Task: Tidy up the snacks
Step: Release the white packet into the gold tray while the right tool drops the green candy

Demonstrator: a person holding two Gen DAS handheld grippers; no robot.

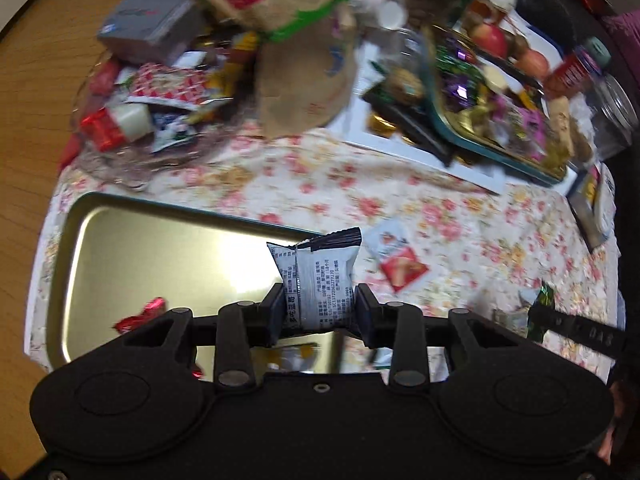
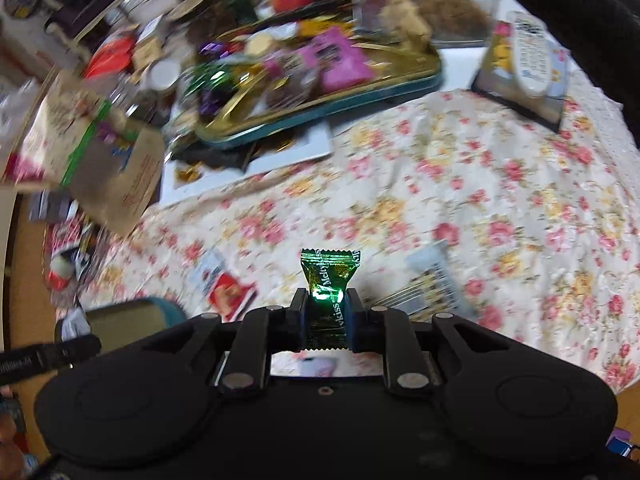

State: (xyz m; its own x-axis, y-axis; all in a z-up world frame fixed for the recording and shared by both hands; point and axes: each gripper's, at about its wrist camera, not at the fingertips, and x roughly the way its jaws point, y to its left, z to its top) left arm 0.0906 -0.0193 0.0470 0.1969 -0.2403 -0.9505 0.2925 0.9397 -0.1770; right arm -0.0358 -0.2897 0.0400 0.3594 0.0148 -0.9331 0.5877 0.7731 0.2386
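Note:
My left gripper (image 1: 319, 308) is shut on a grey and black snack packet (image 1: 316, 280), held above the right end of a gold metal tray (image 1: 160, 256). A red wrapped candy (image 1: 140, 316) lies in that tray. My right gripper (image 2: 326, 316) is shut on a green foil Meltykiss candy (image 2: 328, 280), held over the floral tablecloth (image 2: 480, 200); it also shows at the right edge of the left wrist view (image 1: 540, 312). A red and white snack packet (image 1: 400, 264) lies on the cloth beside the tray, and it shows in the right wrist view (image 2: 228, 290) too.
A teal-rimmed tray (image 2: 320, 68) heaped with sweets stands at the back on a white board. A brown paper bag (image 1: 304, 68) with a green band and a pile of snack packets (image 1: 152, 96) lie at the back left. Apples (image 1: 492, 38), jars and a remote (image 2: 530, 52) crowd the far edge.

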